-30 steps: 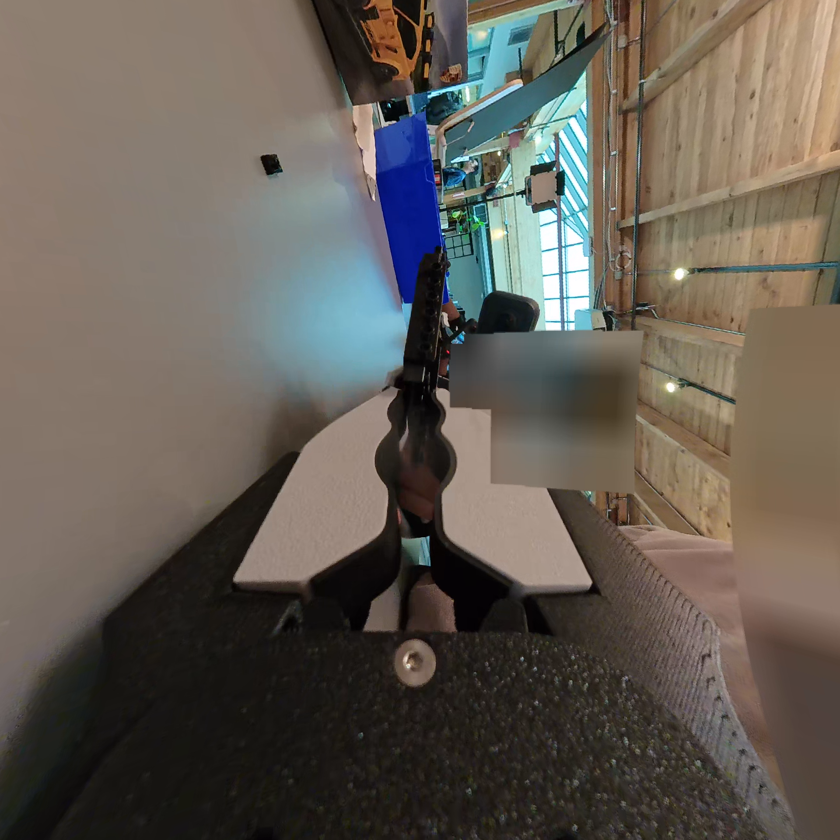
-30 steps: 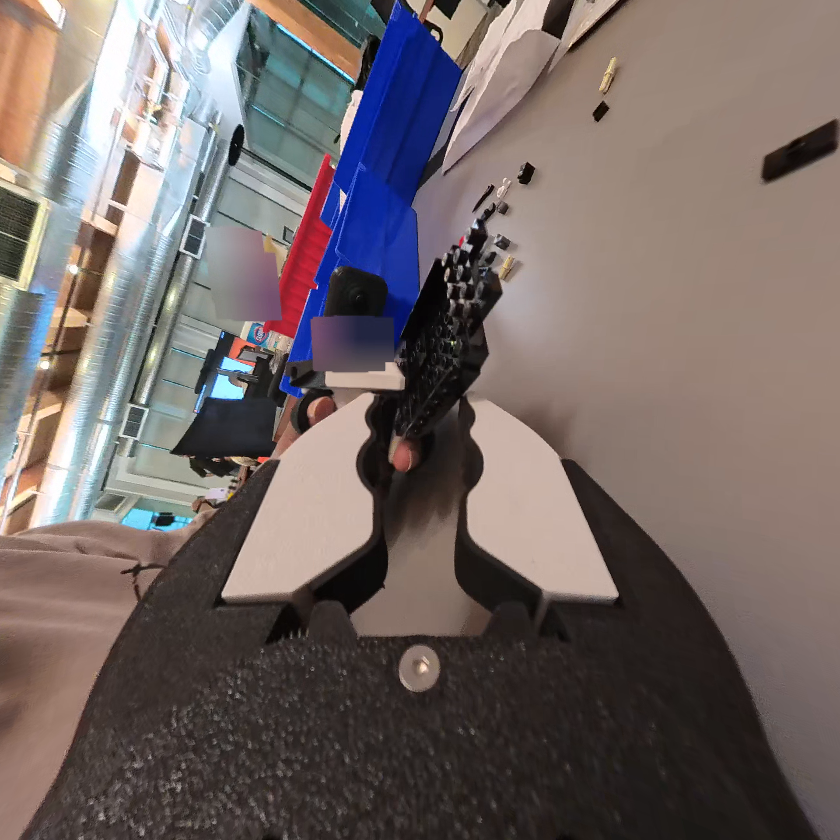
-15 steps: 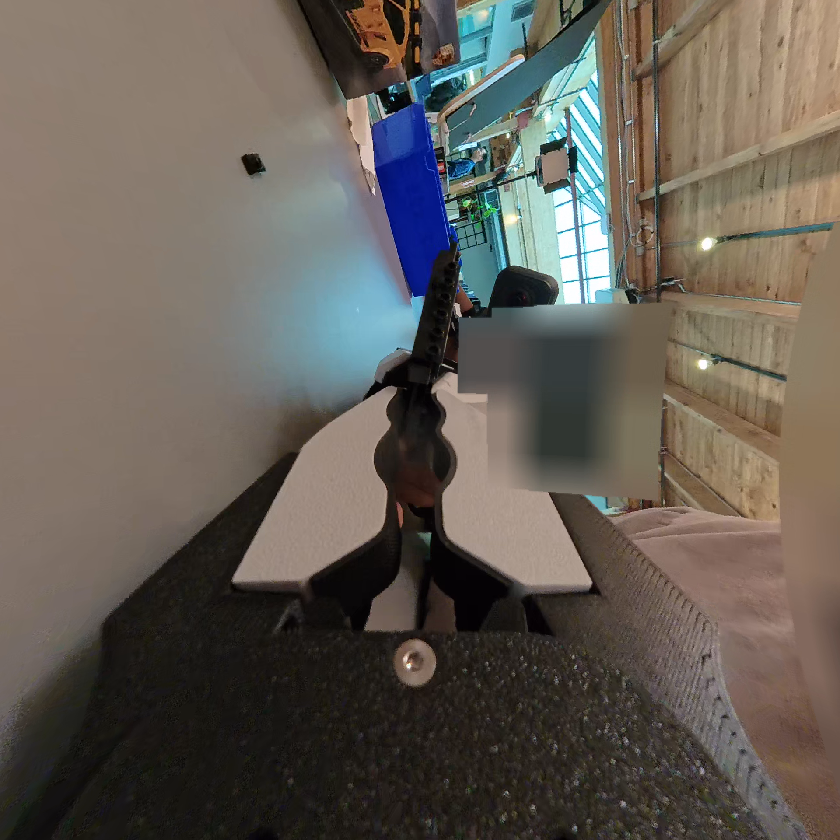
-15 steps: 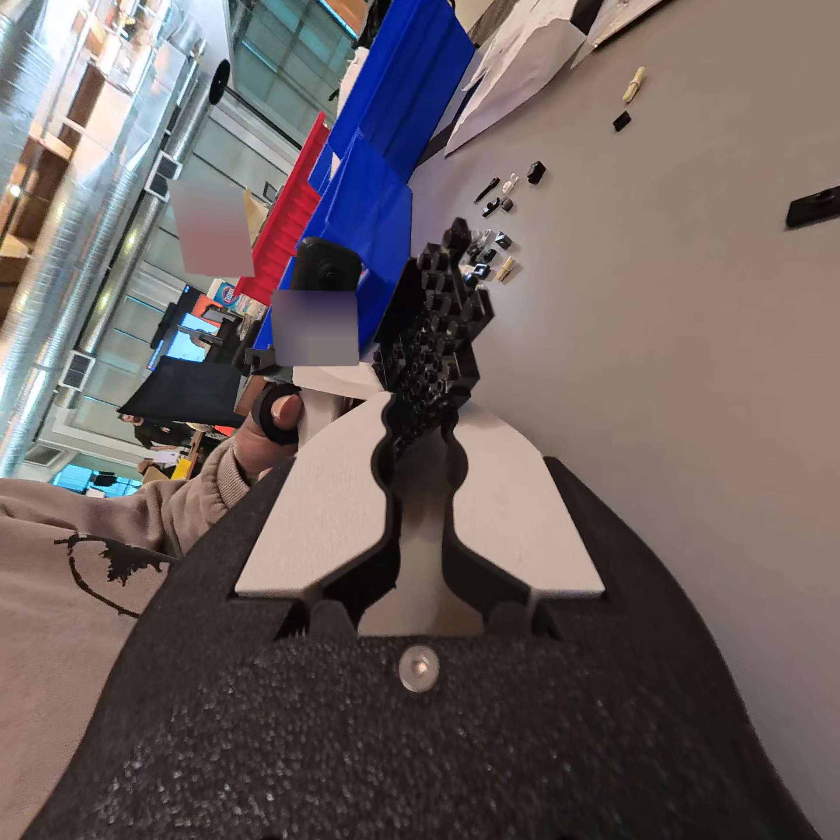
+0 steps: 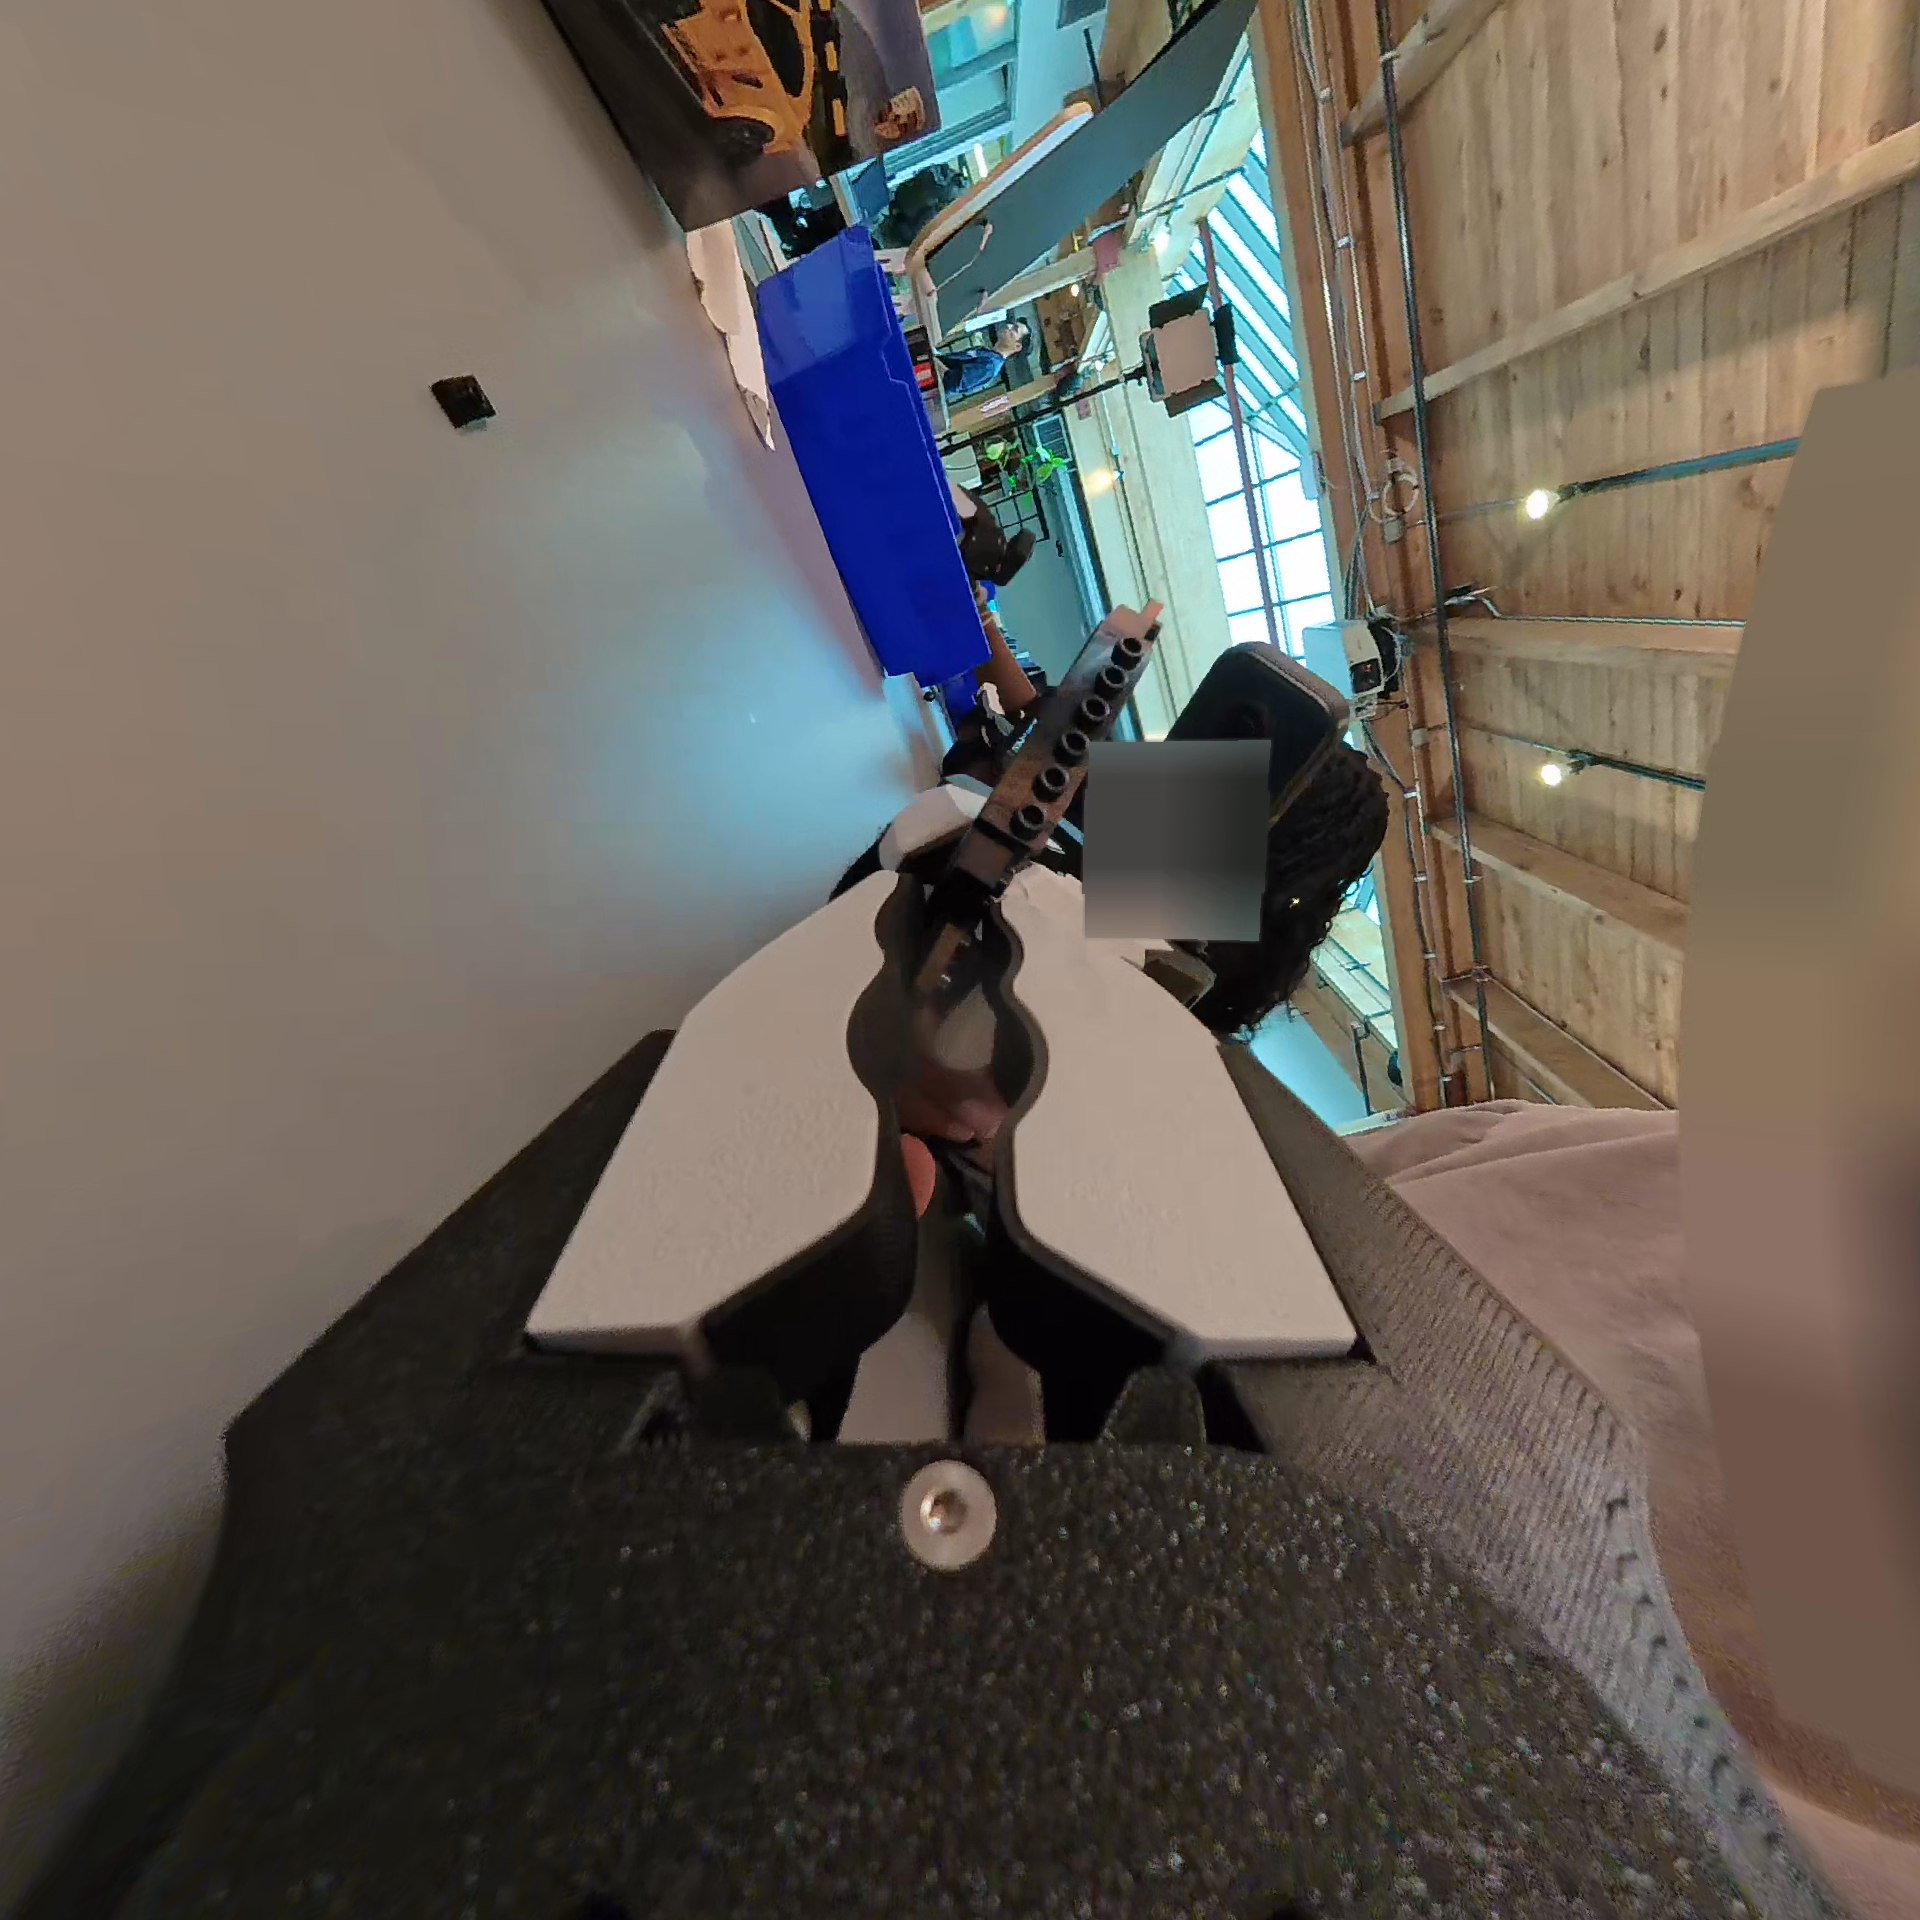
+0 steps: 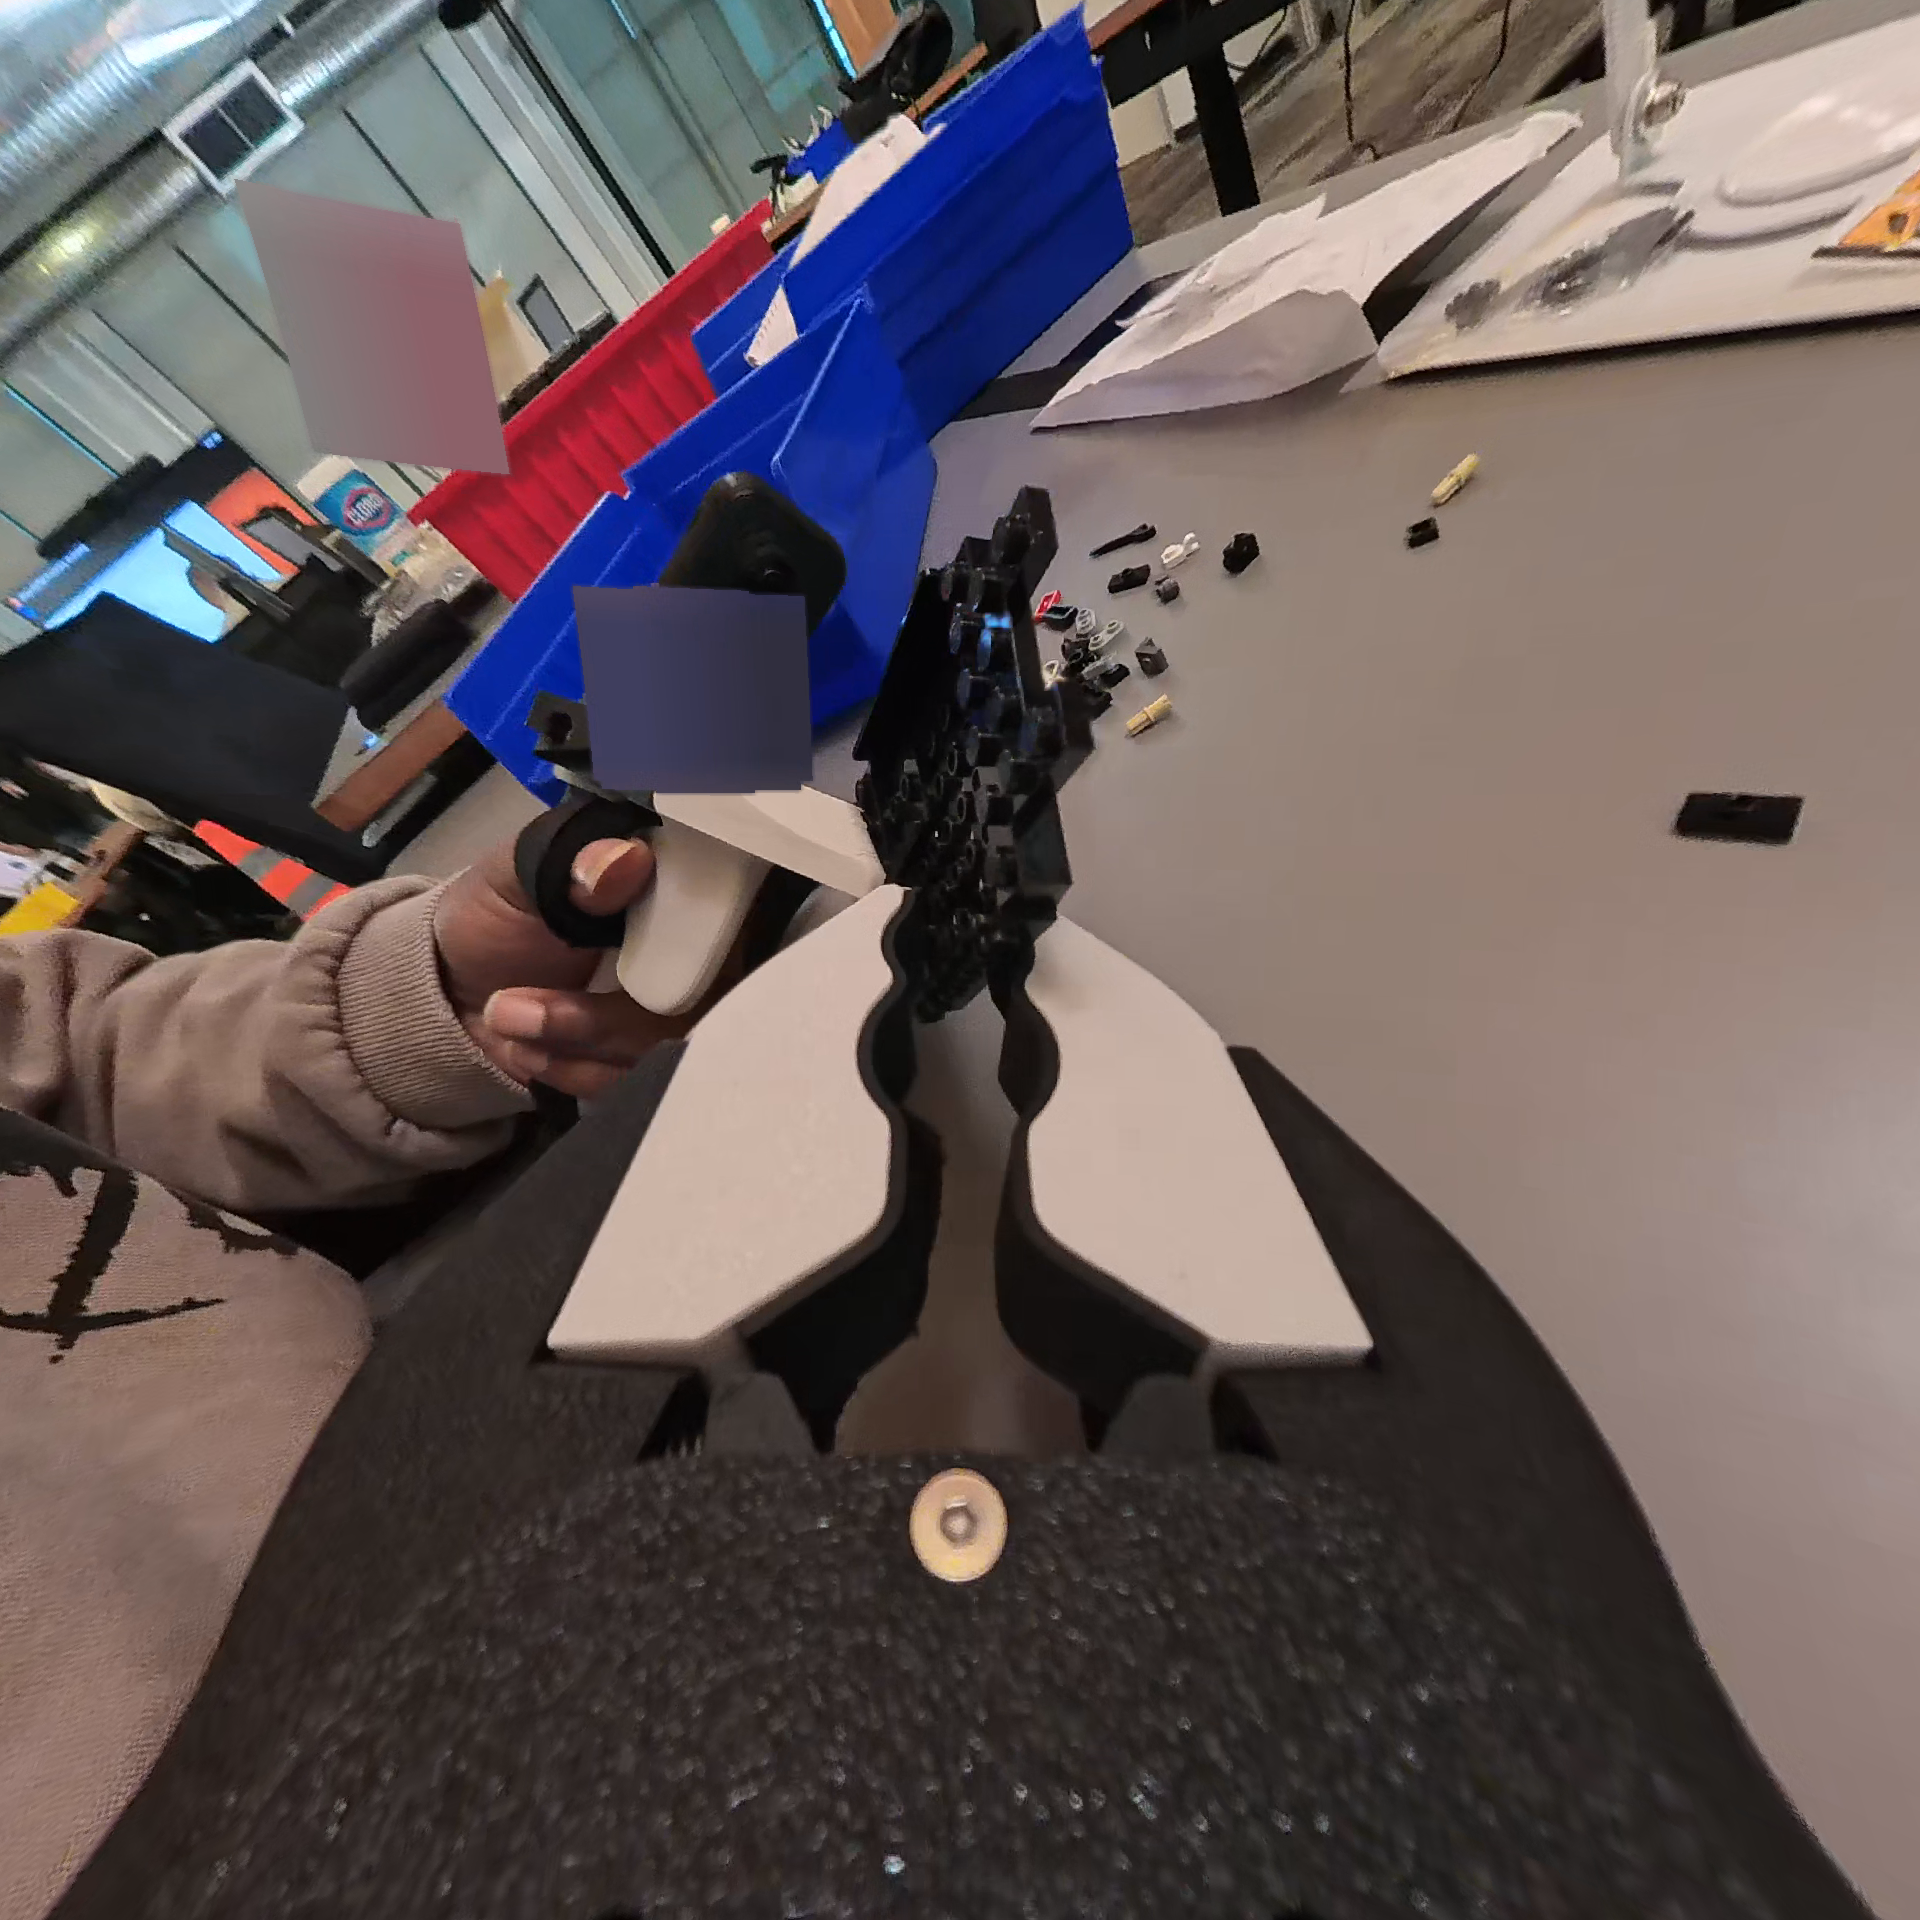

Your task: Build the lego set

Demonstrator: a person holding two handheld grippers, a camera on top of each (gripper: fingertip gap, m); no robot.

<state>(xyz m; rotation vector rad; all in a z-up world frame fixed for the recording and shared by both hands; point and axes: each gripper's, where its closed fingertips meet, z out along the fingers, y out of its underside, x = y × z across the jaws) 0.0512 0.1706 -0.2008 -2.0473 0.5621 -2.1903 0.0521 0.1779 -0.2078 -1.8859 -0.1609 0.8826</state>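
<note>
While both grippers meet above the grey surface [image 6: 1455,935], the left gripper [image 5: 951,914] clamps its fingers on the black studded lego plate [image 6: 977,748], and the right gripper [image 6: 961,961] pinches the plate's lower edge; loose lego pieces [image 6: 1122,623] lie just beyond the plate.

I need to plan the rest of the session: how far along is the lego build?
Early stage. Done: a black studded lego plate assembly with some pieces already attached. In hand: the left hand-held gripper is shut on it, and the right hand-held gripper closes around its lower end above the grey table. Left: a scatter of small loose pieces and a flat black plate lie unused.
</note>
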